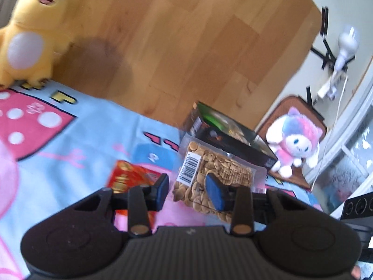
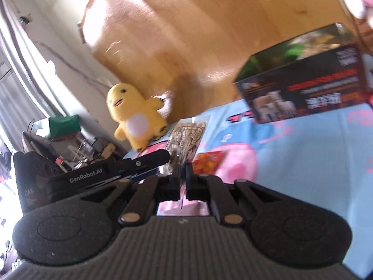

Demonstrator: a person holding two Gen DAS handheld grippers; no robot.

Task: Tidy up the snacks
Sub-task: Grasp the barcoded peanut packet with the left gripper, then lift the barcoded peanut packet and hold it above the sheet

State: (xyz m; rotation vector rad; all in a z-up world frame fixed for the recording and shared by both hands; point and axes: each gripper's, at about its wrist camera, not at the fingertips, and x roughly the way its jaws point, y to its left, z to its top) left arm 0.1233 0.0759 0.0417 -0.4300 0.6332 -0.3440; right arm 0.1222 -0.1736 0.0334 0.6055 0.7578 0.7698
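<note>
The cookie bag [image 1: 209, 175] lies on the blue blanket [image 1: 70, 144] beside the dark box [image 1: 230, 137], our right gripper [image 2: 183, 177] pinching its edge, our left gripper [image 1: 190, 189] part-open over it; next we lift it clear.

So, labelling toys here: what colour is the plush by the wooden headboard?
Yellow plush with a pale belly patch; clearest in the left wrist view.

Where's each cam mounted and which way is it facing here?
Left wrist: on the left gripper, looking down its fingers at the cookie bag; fingertip bottom right.
Right wrist: on the right gripper, shut on that bag's edge, facing the yellow plush; left gripper alongside.
Shared: bag, dark box, red packet, plush, blanket.
</note>
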